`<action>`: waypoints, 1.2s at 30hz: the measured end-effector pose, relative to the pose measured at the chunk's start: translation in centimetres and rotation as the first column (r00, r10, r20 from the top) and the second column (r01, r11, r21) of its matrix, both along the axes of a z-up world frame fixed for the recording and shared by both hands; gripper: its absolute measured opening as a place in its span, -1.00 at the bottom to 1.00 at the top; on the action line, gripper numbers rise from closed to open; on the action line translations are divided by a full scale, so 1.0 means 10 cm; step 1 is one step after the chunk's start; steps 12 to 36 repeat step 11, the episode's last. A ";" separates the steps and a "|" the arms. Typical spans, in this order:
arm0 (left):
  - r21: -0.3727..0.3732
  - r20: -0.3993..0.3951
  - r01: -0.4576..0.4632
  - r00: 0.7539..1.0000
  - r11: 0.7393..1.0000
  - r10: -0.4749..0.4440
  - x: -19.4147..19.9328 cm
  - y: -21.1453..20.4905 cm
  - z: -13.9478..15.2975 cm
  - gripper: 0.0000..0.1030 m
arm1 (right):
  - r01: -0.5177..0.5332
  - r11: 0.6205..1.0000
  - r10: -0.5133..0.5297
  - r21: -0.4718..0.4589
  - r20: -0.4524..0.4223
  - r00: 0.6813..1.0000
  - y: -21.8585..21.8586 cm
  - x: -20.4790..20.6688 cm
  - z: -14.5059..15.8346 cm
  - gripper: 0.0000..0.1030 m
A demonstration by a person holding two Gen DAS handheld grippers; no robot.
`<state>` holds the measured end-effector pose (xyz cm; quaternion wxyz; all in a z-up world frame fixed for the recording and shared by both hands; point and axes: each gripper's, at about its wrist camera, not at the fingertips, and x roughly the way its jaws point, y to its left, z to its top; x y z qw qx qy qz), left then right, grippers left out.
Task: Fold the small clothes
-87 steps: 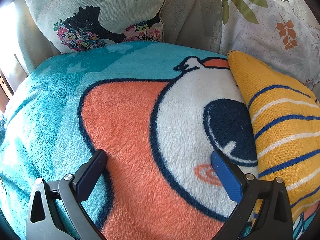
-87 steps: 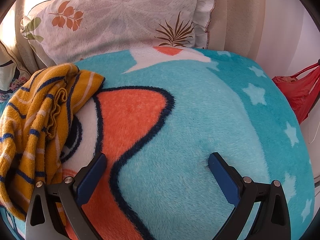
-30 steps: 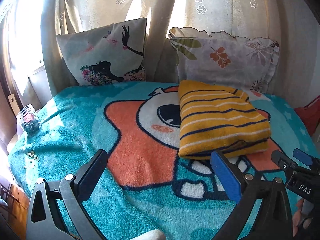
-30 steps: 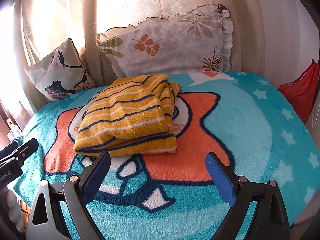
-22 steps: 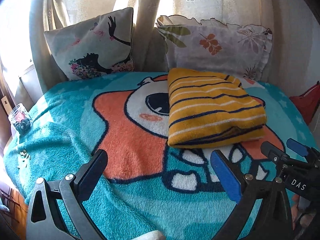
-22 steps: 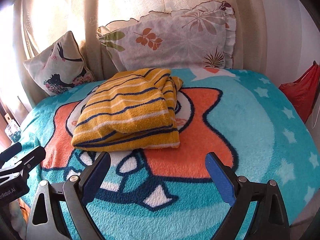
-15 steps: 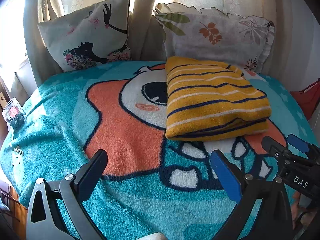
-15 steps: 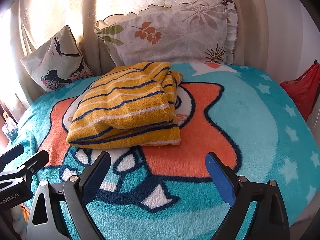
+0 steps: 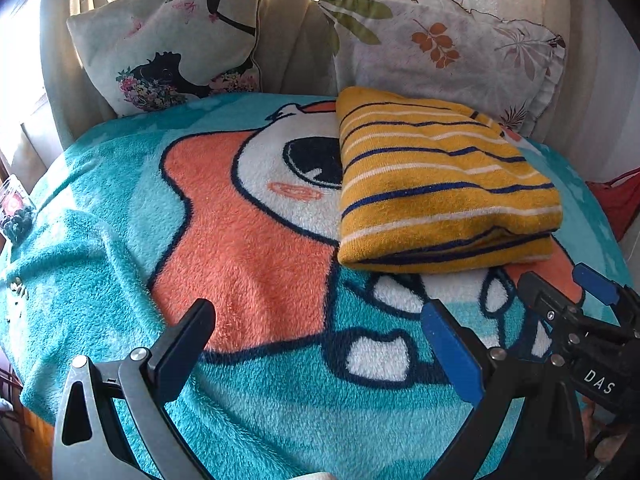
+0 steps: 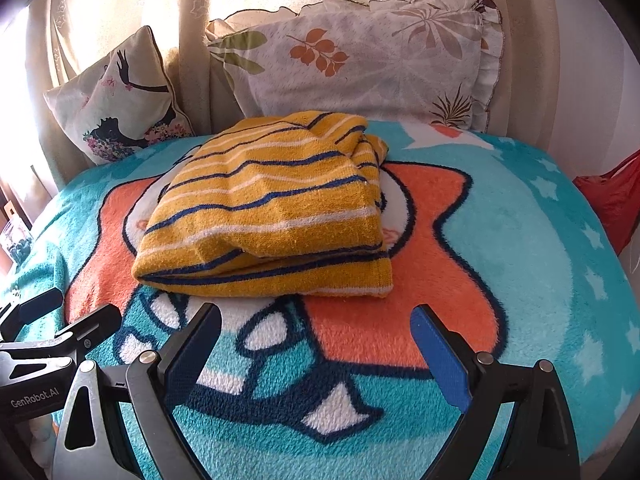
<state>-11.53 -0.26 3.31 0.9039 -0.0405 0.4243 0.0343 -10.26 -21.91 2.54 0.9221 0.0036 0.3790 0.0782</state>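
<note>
A yellow garment with blue and white stripes (image 9: pixel 436 188) lies folded in a flat stack on the teal cartoon blanket (image 9: pixel 100 264). It also shows in the right wrist view (image 10: pixel 272 208), in the middle of the blanket (image 10: pixel 540 264). My left gripper (image 9: pixel 320 344) is open and empty, above the blanket in front of and left of the garment. My right gripper (image 10: pixel 316 348) is open and empty, in front of the garment. Each gripper shows at the edge of the other's view, the right one (image 9: pixel 560 288) and the left one (image 10: pixel 64 316).
Two cushions lean against the curtain at the back: one with a black figure (image 9: pixel 176 40), one with leaves (image 9: pixel 448 48). A glass jar (image 9: pixel 16 212) stands at the blanket's left edge. A red bag (image 10: pixel 612 200) hangs at the right.
Both grippers pulled back from close over the blanket, then came forward again toward the folded garment, which looms larger. Both stayed open. The garment has not moved.
</note>
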 end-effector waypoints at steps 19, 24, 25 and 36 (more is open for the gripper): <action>0.006 0.009 0.012 1.000 1.000 -0.012 -0.01 -0.02 0.00 0.98 | -0.004 1.000 0.004 0.000 -0.007 1.000 0.02 0.01 -0.02 0.90; 0.006 0.009 0.012 1.000 1.000 -0.012 -0.01 -0.02 0.00 0.98 | -0.004 1.000 0.004 0.000 -0.007 1.000 0.02 0.01 -0.02 0.90; 0.006 0.009 0.012 1.000 1.000 -0.012 -0.01 -0.02 0.00 0.98 | -0.004 1.000 0.004 0.000 -0.007 1.000 0.02 0.01 -0.02 0.90; 0.006 0.009 0.012 1.000 1.000 -0.012 -0.01 -0.02 0.00 0.98 | -0.004 1.000 0.004 0.000 -0.007 1.000 0.02 0.01 -0.02 0.90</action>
